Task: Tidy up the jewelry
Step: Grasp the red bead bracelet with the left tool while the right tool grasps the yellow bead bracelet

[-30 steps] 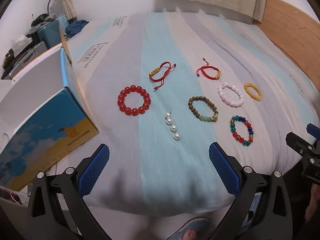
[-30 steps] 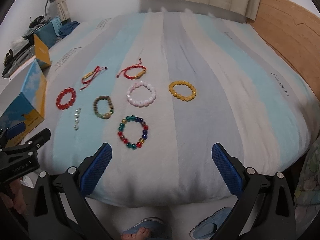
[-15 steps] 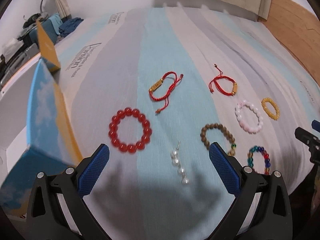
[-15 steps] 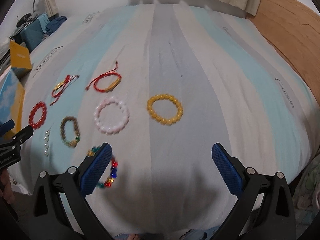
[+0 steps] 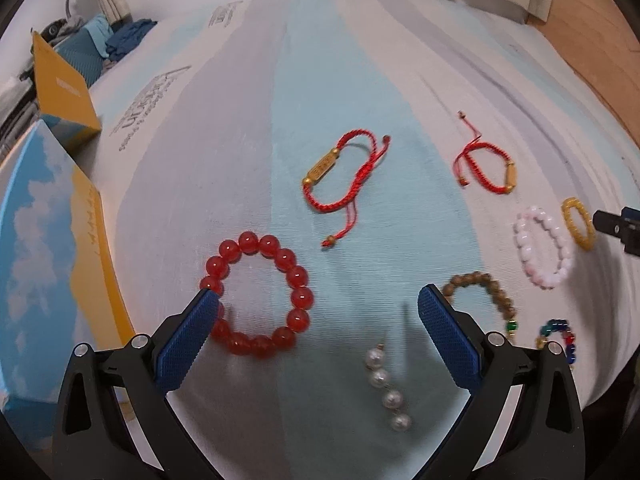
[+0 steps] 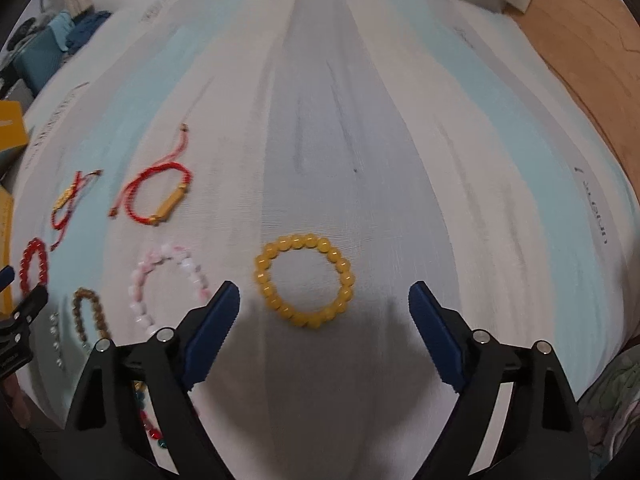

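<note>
Several bracelets lie on a striped bed. My left gripper (image 5: 318, 300) is open and empty, low over the bed; a red bead bracelet (image 5: 256, 294) lies by its left finger and a pearl strand (image 5: 386, 388) between the fingers. Two red cord bracelets (image 5: 340, 172) (image 5: 486, 162), a pink one (image 5: 544, 246), a brown one (image 5: 486, 296) and a multicolour one (image 5: 560, 338) lie around. My right gripper (image 6: 324, 296) is open and empty, with a yellow bead bracelet (image 6: 304, 280) just ahead between its fingers.
A blue and yellow open box (image 5: 48, 232) stands at the bed's left edge, its flap (image 5: 62, 88) raised. A wooden headboard (image 6: 580, 32) runs along the right. Clutter and blue clothes (image 5: 128, 36) lie at the far left.
Both grippers have moved forward and down towards the bed. The left has closed in on the red bracelet and pearls, the right on the yellow bracelet.
</note>
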### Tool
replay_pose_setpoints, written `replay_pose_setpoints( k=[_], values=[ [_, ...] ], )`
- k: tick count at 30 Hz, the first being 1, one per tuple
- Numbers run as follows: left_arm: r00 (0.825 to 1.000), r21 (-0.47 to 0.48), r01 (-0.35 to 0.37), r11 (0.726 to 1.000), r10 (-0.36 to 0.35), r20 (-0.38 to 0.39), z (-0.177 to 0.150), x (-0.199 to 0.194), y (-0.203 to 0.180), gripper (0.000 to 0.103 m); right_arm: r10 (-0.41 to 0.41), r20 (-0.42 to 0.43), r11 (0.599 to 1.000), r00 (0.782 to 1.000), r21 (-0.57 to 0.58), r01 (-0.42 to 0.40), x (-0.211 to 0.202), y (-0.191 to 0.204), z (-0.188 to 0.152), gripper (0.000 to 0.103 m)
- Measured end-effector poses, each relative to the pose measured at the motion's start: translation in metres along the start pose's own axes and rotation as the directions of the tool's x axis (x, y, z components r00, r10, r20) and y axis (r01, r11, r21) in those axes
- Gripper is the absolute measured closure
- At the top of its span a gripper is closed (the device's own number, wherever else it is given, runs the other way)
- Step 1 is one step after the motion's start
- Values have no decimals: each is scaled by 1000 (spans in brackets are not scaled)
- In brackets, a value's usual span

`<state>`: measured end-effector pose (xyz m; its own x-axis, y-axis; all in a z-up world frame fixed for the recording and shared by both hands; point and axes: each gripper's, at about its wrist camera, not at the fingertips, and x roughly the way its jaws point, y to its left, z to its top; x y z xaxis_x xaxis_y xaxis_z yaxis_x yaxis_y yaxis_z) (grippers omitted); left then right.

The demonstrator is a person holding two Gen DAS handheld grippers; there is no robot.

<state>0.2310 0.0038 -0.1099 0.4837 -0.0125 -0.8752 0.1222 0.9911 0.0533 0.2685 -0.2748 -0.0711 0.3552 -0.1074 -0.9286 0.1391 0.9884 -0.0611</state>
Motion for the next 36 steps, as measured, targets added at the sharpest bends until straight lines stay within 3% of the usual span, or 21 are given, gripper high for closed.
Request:
replay_pose_setpoints(
  k=[7, 12, 14, 18, 21, 23, 27, 36],
  values=[
    [1000, -17, -3, 1000, 3, -16, 2, 13, 14, 6, 48, -103, 998, 994, 43, -44, 35, -10, 6, 38],
    [1000, 9, -6, 1000, 6, -6, 4, 14, 13, 19, 73, -114, 995, 991, 70, -66, 47, -13, 11, 44],
    [1000, 11, 19, 1000, -19, -22, 4, 16, 14, 38, 69, -109, 995, 992, 73, -61, 47, -18, 11, 50],
    [999, 18, 16, 1000, -16, -40, -2, 22, 16, 51, 66, -103, 995, 992, 86, -57, 46, -18, 16, 64],
    [999, 10, 25, 1000, -25, -38, -4, 23, 18, 68, 51, -95, 995, 994, 86, -43, 46, -19, 19, 75],
    [998, 0, 32, 999, -32, -48, -2, 24, 20, 89, 30, -86, 996, 996, 85, -23, 43, -21, 15, 84],
    [998, 29, 18, 999, -17, -55, -3, 24, 17, 90, 18, -70, 997, 997, 71, -13, 39, -23, 14, 92],
    [999, 28, 8, 1000, -7, -47, -3, 11, 11, 90, 29, -2, 999, 1000, 43, -29, 17, -23, -7, 94]
  ],
)
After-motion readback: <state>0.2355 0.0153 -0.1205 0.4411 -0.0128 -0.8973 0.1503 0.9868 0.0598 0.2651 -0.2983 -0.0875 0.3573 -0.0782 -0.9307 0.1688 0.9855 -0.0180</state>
